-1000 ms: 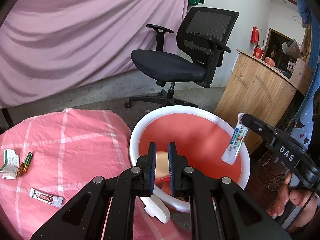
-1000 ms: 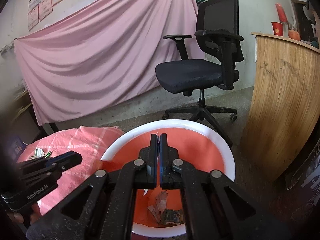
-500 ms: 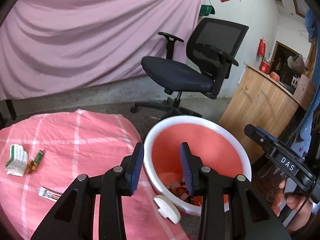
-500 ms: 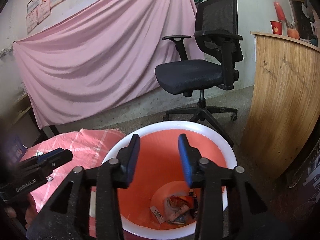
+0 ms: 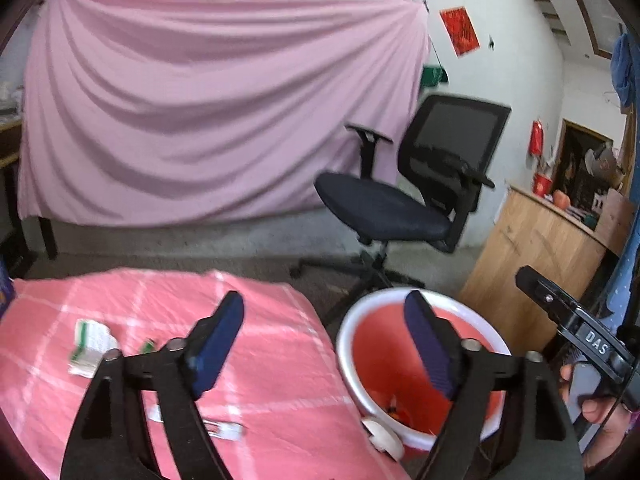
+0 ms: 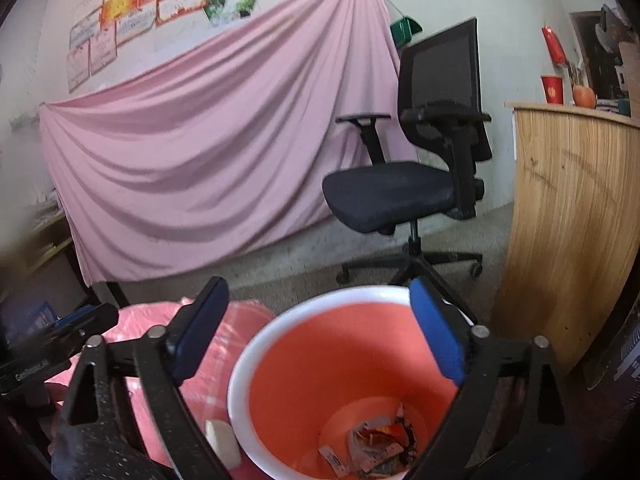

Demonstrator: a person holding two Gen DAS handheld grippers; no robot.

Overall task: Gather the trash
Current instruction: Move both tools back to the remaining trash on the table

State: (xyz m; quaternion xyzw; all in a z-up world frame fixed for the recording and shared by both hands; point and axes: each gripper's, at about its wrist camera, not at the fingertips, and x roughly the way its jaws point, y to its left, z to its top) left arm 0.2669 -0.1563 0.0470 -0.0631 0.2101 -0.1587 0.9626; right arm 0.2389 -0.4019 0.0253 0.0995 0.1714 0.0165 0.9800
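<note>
**Both tools opening, nothing between the pads, trash in bin**

Left tool [image 5: 324, 340]: jaws wide apart and opening, nothing between the blue pads [image 5: 218, 340]. Hovers over the edge of the pink checked tabletop [image 5: 280, 400], beside the bin [image 5: 348, 360].

Right tool [image 6: 320, 328]: jaws spread wide, opening, nothing gripped. Held above the bin [image 6: 240, 360], pointing slightly down into it. Seen also at right edge of left view [image 5: 576, 328], held in a hand [image 5: 596, 408].

Bin: white rim, orange-red inside, upright on floor, touching or just beside tabletop edge. Crumpled wrappers [image 6: 380, 444] heaped on the bottom, mixed directions; one flat white sachet [image 6: 332, 458] at the left of the heap, long axis running diagonally, upper left to lower right.

Still on tabletop: white-green crumpled packet [image 5: 90, 346] at left, long axis roughly up-down in left view; small green item [image 5: 148, 346] just beside it, too blurred to identify; white sachet [image 5: 224, 430] nearer, long axis roughly left-right. White rounded object [image 5: 382, 436] at tabletop edge next to bin rim.

Background: black office chair [image 5: 400, 204], pink draped sheet [image 5: 200, 100], wooden counter [image 6: 576, 220].
</note>
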